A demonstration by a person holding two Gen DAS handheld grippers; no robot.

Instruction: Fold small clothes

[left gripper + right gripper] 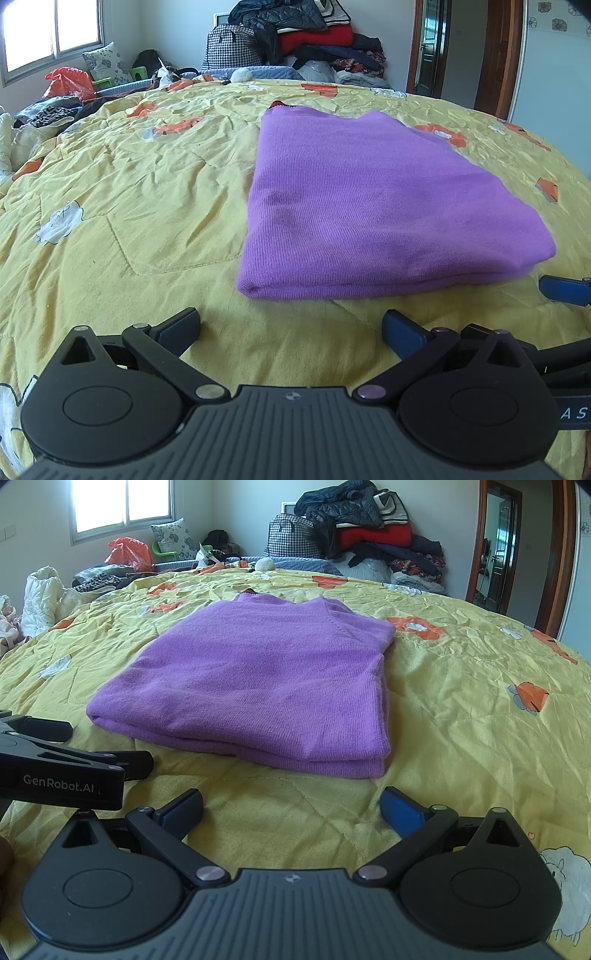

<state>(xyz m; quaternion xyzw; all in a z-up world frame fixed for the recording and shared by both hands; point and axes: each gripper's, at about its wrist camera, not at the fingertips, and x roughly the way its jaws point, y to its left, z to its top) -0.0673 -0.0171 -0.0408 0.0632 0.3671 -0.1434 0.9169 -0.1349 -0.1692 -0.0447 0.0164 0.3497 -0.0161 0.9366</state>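
Observation:
A purple knitted sweater (373, 206) lies folded into a flat rectangle on the yellow quilt (129, 206). It also shows in the right wrist view (258, 679). My left gripper (291, 328) is open and empty, just short of the sweater's near folded edge. My right gripper (291, 806) is open and empty, also a little short of the sweater's near edge. The left gripper (66, 749) shows at the left of the right wrist view, and a fingertip of the right gripper (565, 290) at the right edge of the left wrist view.
A heap of clothes and a checked bag (295, 40) stands at the far side of the bed. An orange plastic bag (68, 83) and a pillow (107, 64) lie at the far left under the window. A doorway (498, 542) is at the right.

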